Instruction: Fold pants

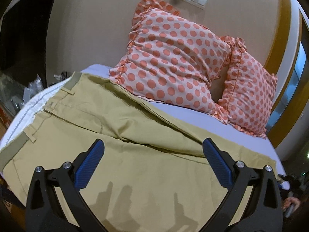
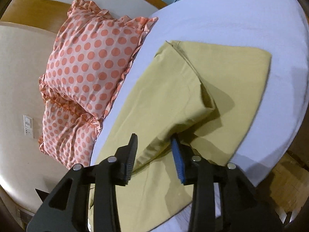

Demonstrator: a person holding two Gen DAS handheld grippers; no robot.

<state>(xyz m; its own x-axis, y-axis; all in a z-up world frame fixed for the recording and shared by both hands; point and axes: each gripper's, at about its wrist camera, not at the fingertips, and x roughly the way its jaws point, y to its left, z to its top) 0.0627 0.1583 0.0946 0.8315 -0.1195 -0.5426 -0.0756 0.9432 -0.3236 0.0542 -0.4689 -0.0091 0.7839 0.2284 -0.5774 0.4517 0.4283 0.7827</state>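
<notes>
Khaki pants (image 1: 119, 135) mid-fold on bed (image 2: 231, 19), raised fold between right tool (image 2: 154, 152) fingers, not visibly pinched; left tool (image 1: 152, 166) spread; next, likely carrying fold across.

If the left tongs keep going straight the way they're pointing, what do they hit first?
Most likely the khaki pants. The left tongs are open above the cloth, angled down over it, so they would meet fabric before reaching the polka-dot pillows beyond. Depth is hard to judge in this fisheye view.
</notes>
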